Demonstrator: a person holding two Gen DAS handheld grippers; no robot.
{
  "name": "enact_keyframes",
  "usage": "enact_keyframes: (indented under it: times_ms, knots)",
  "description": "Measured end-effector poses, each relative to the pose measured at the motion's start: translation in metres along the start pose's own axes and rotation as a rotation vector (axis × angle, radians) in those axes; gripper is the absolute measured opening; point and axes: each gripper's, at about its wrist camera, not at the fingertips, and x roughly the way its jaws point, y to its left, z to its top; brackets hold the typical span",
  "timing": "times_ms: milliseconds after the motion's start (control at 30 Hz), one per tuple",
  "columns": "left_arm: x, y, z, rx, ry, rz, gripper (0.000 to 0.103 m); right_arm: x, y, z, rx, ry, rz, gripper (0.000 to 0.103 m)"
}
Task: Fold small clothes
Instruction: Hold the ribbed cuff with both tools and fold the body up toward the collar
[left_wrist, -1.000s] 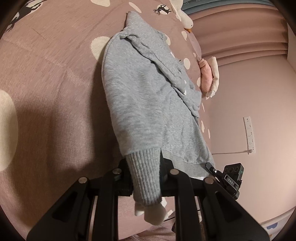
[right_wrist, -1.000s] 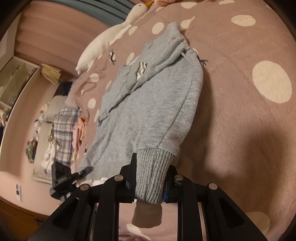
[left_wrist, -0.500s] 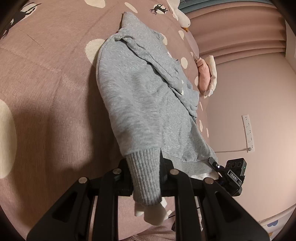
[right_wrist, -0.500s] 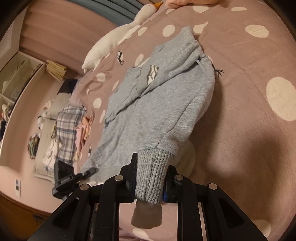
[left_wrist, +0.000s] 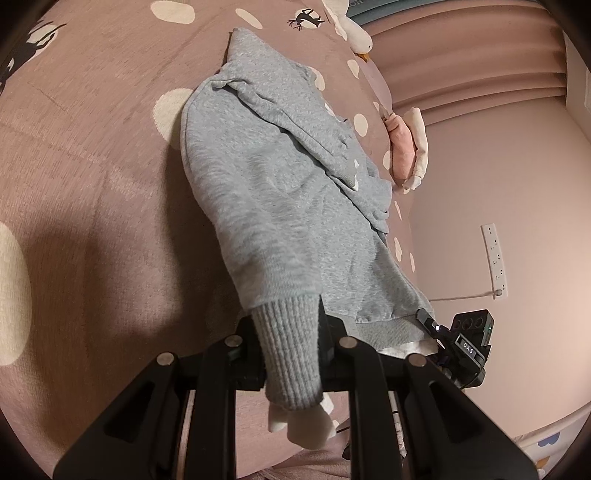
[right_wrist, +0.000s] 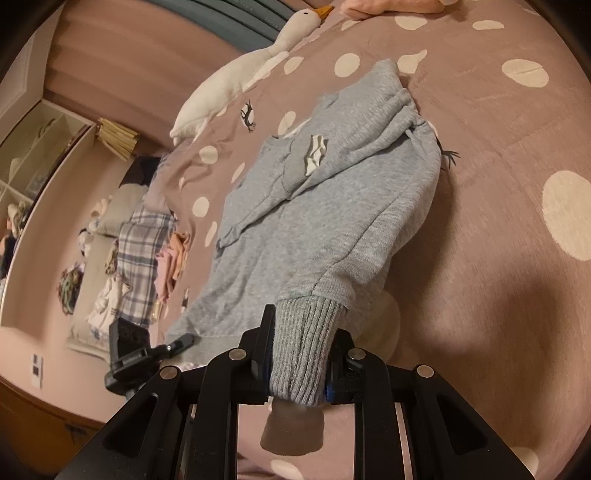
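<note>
A small grey sweatshirt (left_wrist: 280, 192) lies on the pink dotted bedspread (left_wrist: 92, 166), partly lifted at its near end. My left gripper (left_wrist: 290, 350) is shut on one ribbed grey cuff (left_wrist: 291, 354). My right gripper (right_wrist: 301, 358) is shut on the other ribbed cuff (right_wrist: 303, 350); the sweatshirt (right_wrist: 332, 206) stretches away from it, with a white patch on its chest. The right gripper (left_wrist: 465, 343) shows at the sweatshirt's hem in the left wrist view, and the left gripper (right_wrist: 140, 350) shows at the hem in the right wrist view.
A white goose plush (right_wrist: 236, 81) lies along the far side of the bed. A pink plush (left_wrist: 402, 147) lies at the bed edge by the wall. A pile of plaid and pink clothes (right_wrist: 144, 251) lies at the left. A wall power strip (left_wrist: 495, 258) is at the right.
Both grippers have pulled back slightly with the cuffs, and the sweatshirt lies a little farther off and more stretched. The grips are unchanged.
</note>
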Motion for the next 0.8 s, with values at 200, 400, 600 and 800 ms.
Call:
enact_keyframes:
  times_ms: [200, 400, 600, 800]
  knots:
    - [0.002, -0.003, 0.001, 0.005, 0.000, 0.003, 0.015, -0.001, -0.001, 0.001, -0.003, -0.001, 0.008, 0.022]
    - [0.002, -0.005, 0.002, 0.005, 0.000, 0.005, 0.015, 0.000, -0.001, 0.002, 0.000, -0.001, 0.013, 0.022]
    - [0.002, -0.009, 0.003, 0.010, -0.003, 0.004, 0.015, -0.002, -0.002, 0.002, 0.003, -0.002, 0.020, 0.022]
    - [0.003, -0.013, 0.005, 0.022, -0.009, 0.000, 0.015, -0.005, -0.001, 0.004, 0.000, -0.012, 0.034, 0.022]
